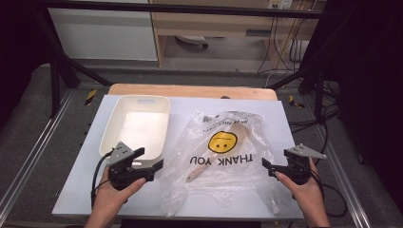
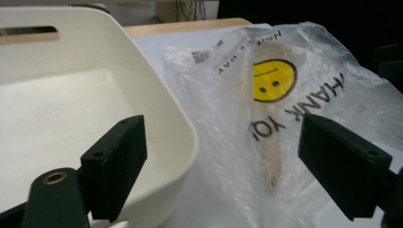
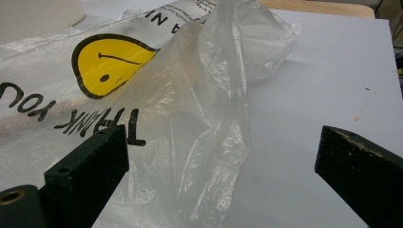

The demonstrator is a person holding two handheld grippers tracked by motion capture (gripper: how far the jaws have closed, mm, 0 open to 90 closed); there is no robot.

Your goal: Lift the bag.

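Both hand-held grippers, left (image 1: 151, 167) and right (image 1: 267, 166), gape wide and empty; clear smiley-printed plastic bag (image 1: 223, 152) lies loose on the white surface (image 1: 285, 142), so the wooden spatula (image 1: 216, 154) inside may slide out if one limp film edge is pinched.

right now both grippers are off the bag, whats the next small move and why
Probably bring the left gripper right to the plastic bag's near edge and pinch it. Both grippers stand open and empty, the right gripper beside the bag's other side, and the wooden spoon lies inside the bag next to the empty white bin.
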